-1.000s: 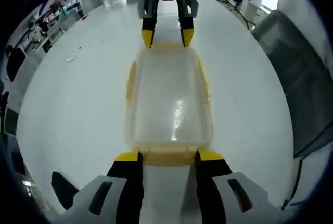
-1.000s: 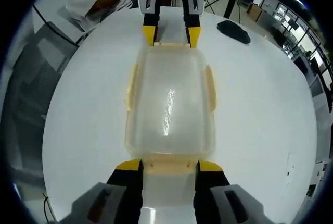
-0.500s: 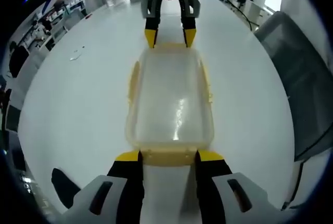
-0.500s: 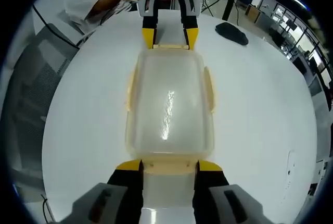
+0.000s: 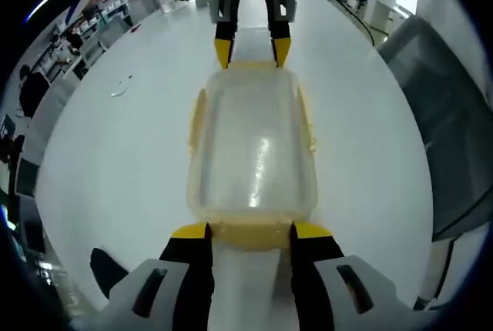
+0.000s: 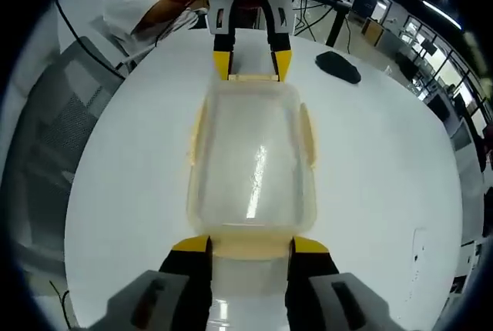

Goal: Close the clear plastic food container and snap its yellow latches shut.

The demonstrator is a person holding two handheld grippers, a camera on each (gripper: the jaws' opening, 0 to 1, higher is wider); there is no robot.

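The container (image 5: pixel 252 146) lies long axis between the grippers — the left gripper (image 5: pixel 249 230) and right gripper (image 6: pixel 249 245) each straddle an end latch (image 5: pixel 250 231). Jaws apart on both, equally near.

The container (image 5: pixel 252 146) lies on the table (image 5: pixel 115 162), lengthwise between the two grippers. In the left gripper view, the left gripper (image 5: pixel 247 232) sits at the container's near end and the right gripper (image 5: pixel 251 52) at its far end. In the right gripper view, the right gripper (image 6: pixel 249 245) is at the near end, the left gripper (image 6: pixel 252 65) at the far end, a mouse (image 6: pixel 337 67) beyond the container to the right, a seated person (image 6: pixel 146 4) beyond it to the left, and a chair (image 6: pixel 58 146) beside the table left of the container
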